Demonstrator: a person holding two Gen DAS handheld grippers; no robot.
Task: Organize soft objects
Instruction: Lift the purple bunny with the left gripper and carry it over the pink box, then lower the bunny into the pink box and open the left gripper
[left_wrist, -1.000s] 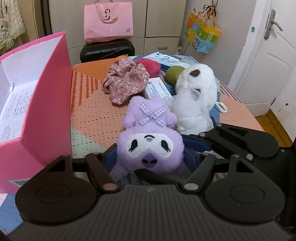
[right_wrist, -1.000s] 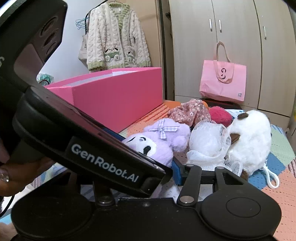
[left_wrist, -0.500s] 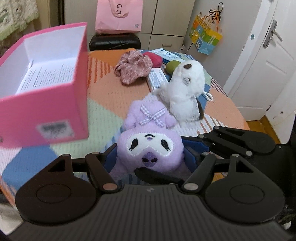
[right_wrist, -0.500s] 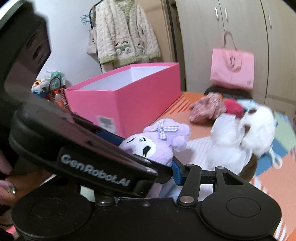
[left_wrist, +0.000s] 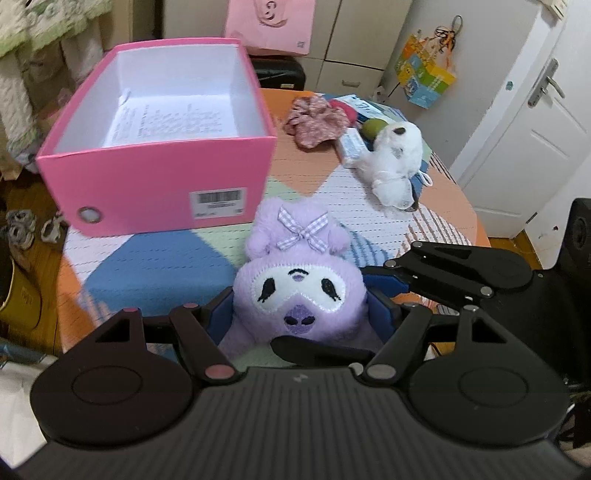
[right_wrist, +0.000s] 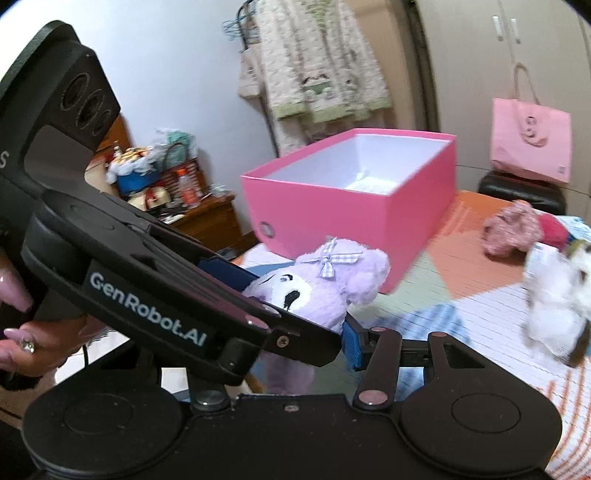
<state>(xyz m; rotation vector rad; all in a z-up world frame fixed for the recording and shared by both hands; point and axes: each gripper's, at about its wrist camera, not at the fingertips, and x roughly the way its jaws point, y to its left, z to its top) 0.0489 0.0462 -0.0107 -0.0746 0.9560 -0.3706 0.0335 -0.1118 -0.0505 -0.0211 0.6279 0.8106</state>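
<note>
left wrist view: your left claw (left_wrist: 299, 317) is clamped on the purple plush (left_wrist: 299, 291), and the open pink box (left_wrist: 162, 147) lies ahead and to the left. right wrist view: your right claw (right_wrist: 314, 343) pinches the plush's lower body — box beyond it, across the table (right_wrist: 461, 295).

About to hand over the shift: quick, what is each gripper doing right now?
Left gripper: closed on the purple plush toy, held above the table.
Right gripper: jaws beside the same toy; a grip cannot be told.
</note>
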